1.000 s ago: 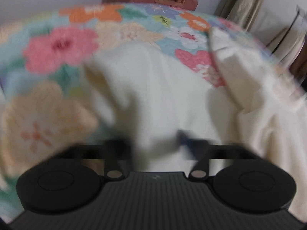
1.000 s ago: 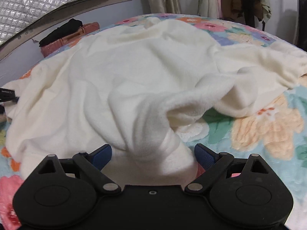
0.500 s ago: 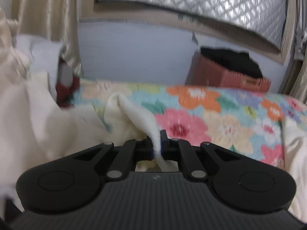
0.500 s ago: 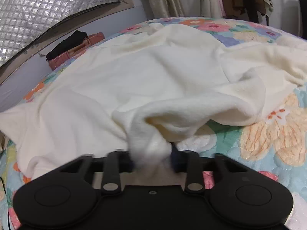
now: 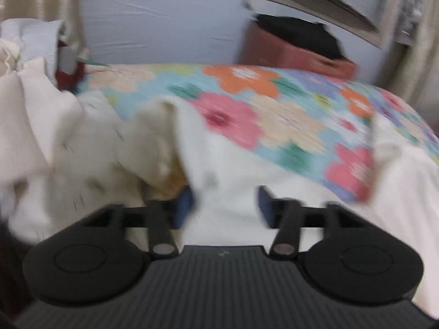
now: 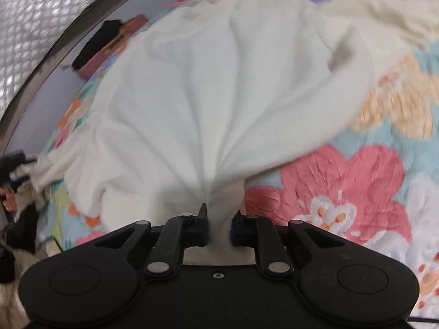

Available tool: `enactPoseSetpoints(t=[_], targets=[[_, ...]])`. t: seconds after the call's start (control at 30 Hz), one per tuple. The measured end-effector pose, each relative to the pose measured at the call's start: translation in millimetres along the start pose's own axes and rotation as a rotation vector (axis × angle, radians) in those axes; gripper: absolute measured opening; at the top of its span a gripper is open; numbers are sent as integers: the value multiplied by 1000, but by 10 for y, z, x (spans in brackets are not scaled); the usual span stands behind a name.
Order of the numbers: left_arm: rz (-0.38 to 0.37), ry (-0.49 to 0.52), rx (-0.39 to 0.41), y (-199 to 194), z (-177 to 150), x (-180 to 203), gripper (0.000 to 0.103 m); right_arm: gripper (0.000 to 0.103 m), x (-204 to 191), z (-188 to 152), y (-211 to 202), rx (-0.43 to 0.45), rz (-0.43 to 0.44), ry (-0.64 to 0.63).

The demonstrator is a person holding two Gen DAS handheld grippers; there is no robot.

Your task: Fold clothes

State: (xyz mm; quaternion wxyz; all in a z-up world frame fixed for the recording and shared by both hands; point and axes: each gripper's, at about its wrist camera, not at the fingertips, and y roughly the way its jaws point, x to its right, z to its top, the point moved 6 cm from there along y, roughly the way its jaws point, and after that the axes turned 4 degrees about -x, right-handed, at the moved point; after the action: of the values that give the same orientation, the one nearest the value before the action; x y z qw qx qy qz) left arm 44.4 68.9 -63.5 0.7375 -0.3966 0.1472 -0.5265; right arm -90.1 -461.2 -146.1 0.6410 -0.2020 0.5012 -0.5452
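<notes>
A cream fleece garment (image 6: 219, 87) lies spread on the floral bedspread (image 6: 356, 181). My right gripper (image 6: 219, 229) is shut on a bunched fold of it, and the cloth fans out tight from the blue pads. In the left wrist view the same garment (image 5: 225, 170) lies under and between the fingers. My left gripper (image 5: 223, 205) is open, its blue pads apart with cloth lying loose between them. The view is blurred by motion.
A reddish-brown case (image 5: 296, 52) with a black cloth on top stands by the wall behind the bed. More pale clothes (image 5: 33, 115) are heaped at the left. A quilted silver panel (image 6: 30, 22) lines the wall. The left gripper shows at the bed's edge (image 6: 13, 170).
My left gripper, shut on a cloth edge half a second ago, has opened and dropped lower. My right gripper has closed on the fold and pulled it taut toward me.
</notes>
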Motion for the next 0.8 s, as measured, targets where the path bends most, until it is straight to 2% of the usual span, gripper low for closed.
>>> enactPoseSetpoints(t=[0.1, 0.2, 0.27, 0.3, 0.4, 0.47, 0.53, 0.6, 0.67, 0.8], targets=[[-132, 62, -31, -323, -329, 322, 69, 18, -81, -10, -135, 46, -24, -63], [-291, 114, -128, -529, -782, 684, 70, 23, -86, -34, -239, 87, -49, -96], [-366, 151, -204, -573, -1104, 878, 71, 25, -89, -37, -296, 108, -56, -107], [-389, 184, -243, -554, -1265, 972, 71, 30, -98, -32, -315, 118, -59, -115], [-385, 252, -384, -418, -1727, 1152, 71, 50, -159, -39, -363, 136, -59, -137], [-413, 256, -443, -345, -1899, 1208, 71, 56, -191, -36, -344, 136, -67, -145], [-434, 231, -453, -300, -1928, 1228, 72, 60, -179, -38, -275, 126, -94, -143], [-476, 165, -461, -229, -1875, 1221, 76, 60, -132, -49, -172, 103, -125, -132], [-506, 92, -477, -165, -1885, 1222, 85, 63, -78, -71, -24, 69, -136, -98], [-522, 30, -445, -81, -1947, 1273, 90, 74, 55, -71, 331, 1, -78, 20]])
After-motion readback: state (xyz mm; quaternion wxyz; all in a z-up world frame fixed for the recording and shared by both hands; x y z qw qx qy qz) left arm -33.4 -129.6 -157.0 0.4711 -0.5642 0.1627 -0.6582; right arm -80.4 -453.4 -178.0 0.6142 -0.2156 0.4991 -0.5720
